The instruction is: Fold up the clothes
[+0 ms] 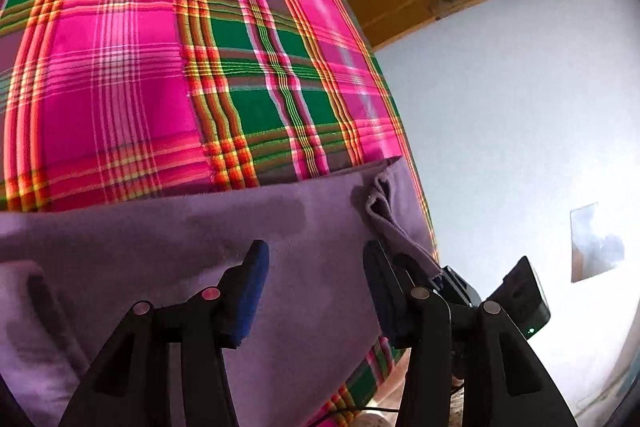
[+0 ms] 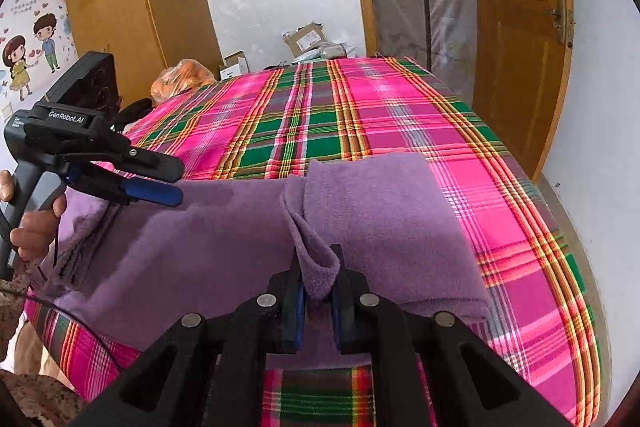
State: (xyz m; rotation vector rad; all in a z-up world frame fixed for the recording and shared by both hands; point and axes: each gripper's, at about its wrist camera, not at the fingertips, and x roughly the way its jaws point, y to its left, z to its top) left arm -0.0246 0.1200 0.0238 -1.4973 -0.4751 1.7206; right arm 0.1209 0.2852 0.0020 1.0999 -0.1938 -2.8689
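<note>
A purple fleece garment [image 2: 224, 227] lies spread across the near end of a bed covered by a pink, green and orange plaid sheet [image 2: 360, 115]. Taking the garment as the landmark: its far edge runs straight across the sheet, and a raised fold of fleece stands up along its middle, running toward the near edge.

At the near edge of the garment, the right gripper [image 2: 318, 291] has its blue-padded jaws drawn narrow — pinched on that raised fold of purple fleece, which bulges up between the pads.

Over the left part of the garment, the left gripper [image 1: 316, 291] hovers with its jaws wide apart; nothing is between the pads, only flat fleece beneath them. A hand [image 2: 34, 227] grips its black handle off the garment's left side.

Beyond the garment, past the far end of the bed, stand cardboard boxes [image 2: 308, 39] and an orange bag [image 2: 182, 77] — behind them a white wall. To the garment's right, a brown wooden door [image 2: 516, 27] stands open.
</note>
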